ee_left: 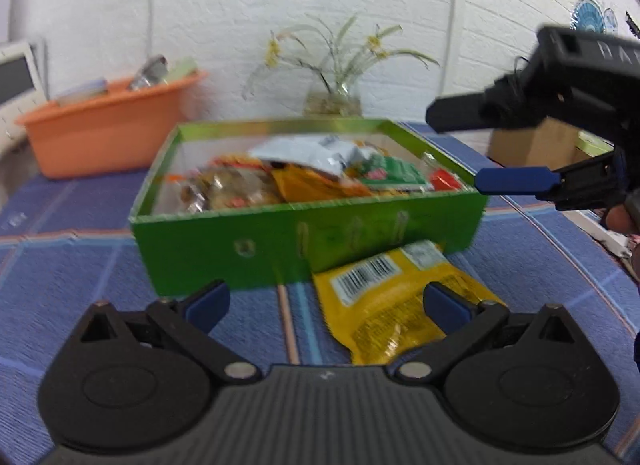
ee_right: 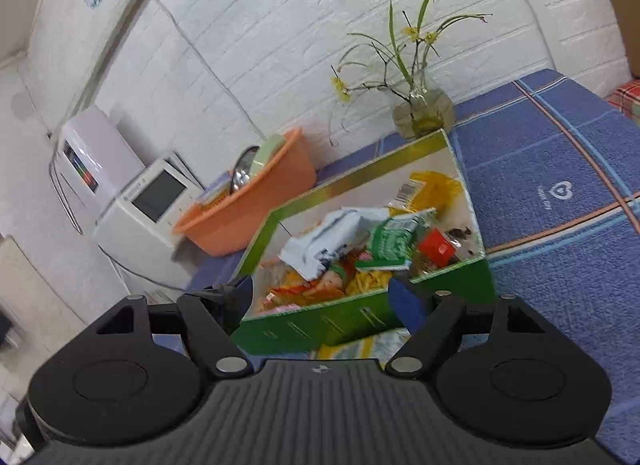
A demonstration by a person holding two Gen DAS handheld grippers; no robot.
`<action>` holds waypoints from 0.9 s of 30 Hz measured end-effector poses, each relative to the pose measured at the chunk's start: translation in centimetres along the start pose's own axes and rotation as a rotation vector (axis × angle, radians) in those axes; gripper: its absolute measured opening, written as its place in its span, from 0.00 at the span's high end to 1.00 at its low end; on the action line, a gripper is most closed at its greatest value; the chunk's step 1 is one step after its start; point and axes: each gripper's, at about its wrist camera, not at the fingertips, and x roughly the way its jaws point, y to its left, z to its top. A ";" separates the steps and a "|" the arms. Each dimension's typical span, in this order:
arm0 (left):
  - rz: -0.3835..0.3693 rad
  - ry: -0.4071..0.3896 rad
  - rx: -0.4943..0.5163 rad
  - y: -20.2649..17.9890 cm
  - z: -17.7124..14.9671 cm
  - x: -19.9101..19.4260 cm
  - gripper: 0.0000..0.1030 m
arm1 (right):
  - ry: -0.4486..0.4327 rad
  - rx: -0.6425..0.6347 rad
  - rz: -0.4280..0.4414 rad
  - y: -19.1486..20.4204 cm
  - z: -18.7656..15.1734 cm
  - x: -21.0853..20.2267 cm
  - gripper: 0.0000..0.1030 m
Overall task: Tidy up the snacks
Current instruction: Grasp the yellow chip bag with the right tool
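Snacks (ee_left: pixel 320 173) fill a shallow green cardboard box (ee_left: pixel 304 241) with a glossy gold-edged rim, standing on a blue woven cloth (ee_left: pixel 80 265) crossed by pale and orange stripes. In the left wrist view, a crinkled yellow foil packet (ee_left: pixel 384 305) with a white barcode label lies flat on the cloth, touching the box's near wall; its print is too blurred to read. The left gripper (ee_left: pixel 326 303) stands wide, its blue pads on either side of the packet's near part without pressing on it. At the far right the right gripper (ee_left: pixel 496 149) reaches over the box's right corner, jaws apart and empty. Far left sits an orange plastic tub (ee_left: pixel 108 125); behind the box, a glass vase (ee_left: pixel 334 99) with thin stems. In the right wrist view, the right gripper (ee_right: pixel 322 301) hangs wide above the box's (ee_right: pixel 320 329) near wall. Inside lie a white pouch (ee_right: pixel 332 237), a green sachet (ee_right: pixel 390 243) and a red pack (ee_right: pixel 436 247), lettering unreadable. A small heart logo (ee_right: pixel 562 191) marks the cloth (ee_right: pixel 560 145) at right.
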 end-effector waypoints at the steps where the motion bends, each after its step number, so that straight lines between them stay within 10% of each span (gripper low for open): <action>1: -0.021 0.010 -0.009 0.0 -0.1 0.2 0.00 | -0.003 -0.012 -0.036 -0.2 -0.5 -0.3 0.00; 15: -0.183 -0.001 -0.102 -0.7 -2.0 2.4 0.00 | 0.167 0.119 -0.026 -3.9 -3.7 4.4 0.00; 16: -0.182 0.002 -0.092 -0.9 -2.0 2.5 0.01 | 0.186 0.111 -0.034 -3.8 -3.9 4.6 0.27; 27: -0.190 -0.061 -0.085 -1.2 -0.8 -2.5 0.35 | 0.050 -0.153 -0.003 1.9 -4.8 0.0 0.37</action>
